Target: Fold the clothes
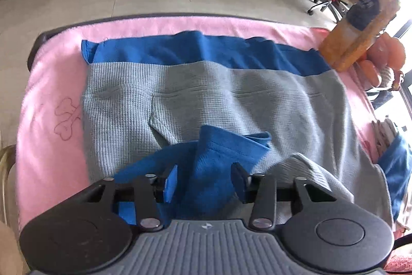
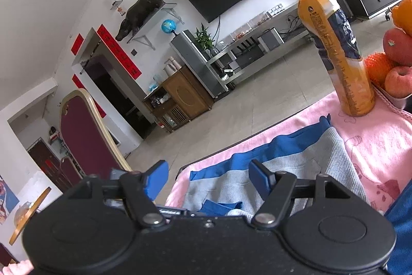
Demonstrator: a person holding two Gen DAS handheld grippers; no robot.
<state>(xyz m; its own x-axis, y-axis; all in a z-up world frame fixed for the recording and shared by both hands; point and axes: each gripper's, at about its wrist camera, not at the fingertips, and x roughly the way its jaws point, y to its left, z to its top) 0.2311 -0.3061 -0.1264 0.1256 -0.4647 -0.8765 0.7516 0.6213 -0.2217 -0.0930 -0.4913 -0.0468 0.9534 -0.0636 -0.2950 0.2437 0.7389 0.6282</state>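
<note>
A grey waffle-knit garment (image 1: pixel 231 99) with blue trim (image 1: pixel 195 48) lies spread flat on a pink blanket (image 1: pixel 51 94). Its blue cuff (image 1: pixel 221 146) is folded in over the grey body near me. My left gripper (image 1: pixel 204 181) points down at that cuff. Its blue pads stand apart, with the cuff fabric loose between them and not pinched. In the right wrist view the same garment (image 2: pixel 296 159) lies ahead and below. My right gripper (image 2: pixel 208 179) hovers over the garment's near end, open, with nothing between its fingers.
An orange juice bottle (image 2: pixel 334 50) stands on the blanket at the far right corner, beside a dish of apples and oranges (image 2: pixel 396 63). More blue cloth (image 1: pixel 396 166) lies at the right edge. A maroon chair (image 2: pixel 82 128) stands off the table's left side.
</note>
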